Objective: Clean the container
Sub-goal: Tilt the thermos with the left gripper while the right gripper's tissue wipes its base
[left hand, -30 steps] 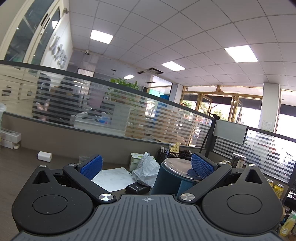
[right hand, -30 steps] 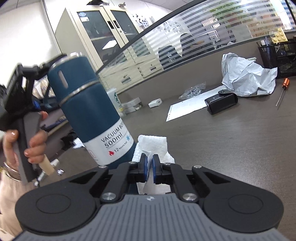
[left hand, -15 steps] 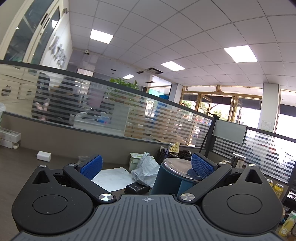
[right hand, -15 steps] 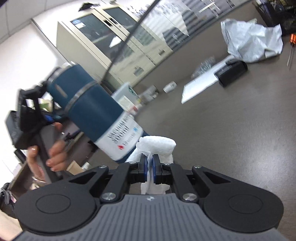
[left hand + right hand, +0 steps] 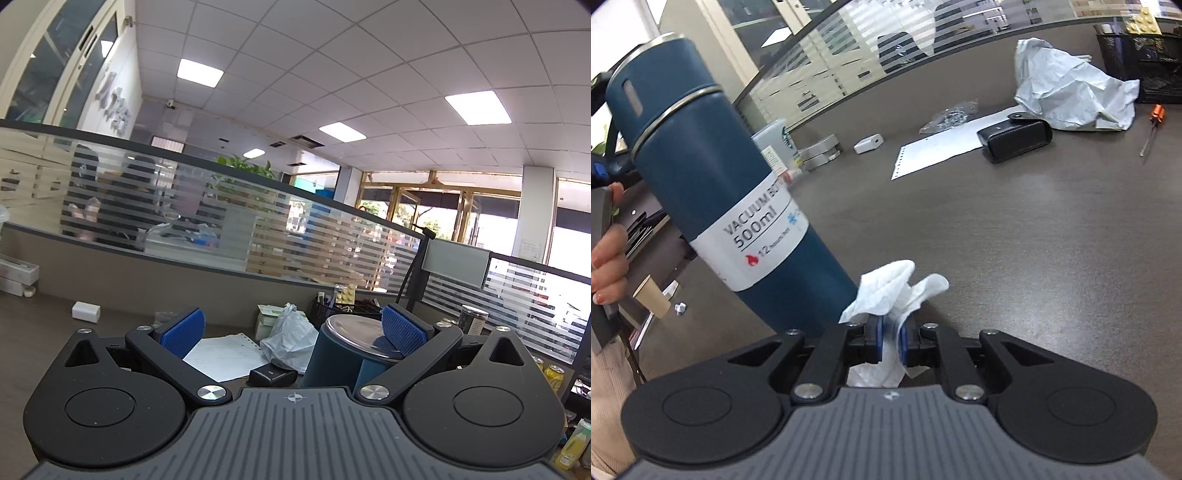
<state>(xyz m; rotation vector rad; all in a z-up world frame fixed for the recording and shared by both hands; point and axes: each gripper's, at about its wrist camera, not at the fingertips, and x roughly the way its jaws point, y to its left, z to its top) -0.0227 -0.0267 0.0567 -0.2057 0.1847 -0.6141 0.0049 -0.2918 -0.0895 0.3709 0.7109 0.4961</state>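
A dark blue vacuum bottle with a white "500ml" label stands tilted over the brown desk; its base is hidden behind my right gripper. My right gripper is shut on a crumpled white tissue that touches the bottle's lower side. In the left wrist view the bottle's steel-topped cap rests against the right finger pad of my left gripper. Its jaws stand wide apart, and the left pad is clear of the cap. A hand holds that gripper's handle.
On the desk beyond lie a crumpled white plastic bag, a black case, a perforated paper sheet, a small white adapter, an orange-handled screwdriver and a black mesh basket. A striped glass partition runs behind them.
The right wrist view has swung back and the bottle stands less steeply tilted than half a second ago. The tissue has spread open at its top. The left wrist view is nearly unchanged.
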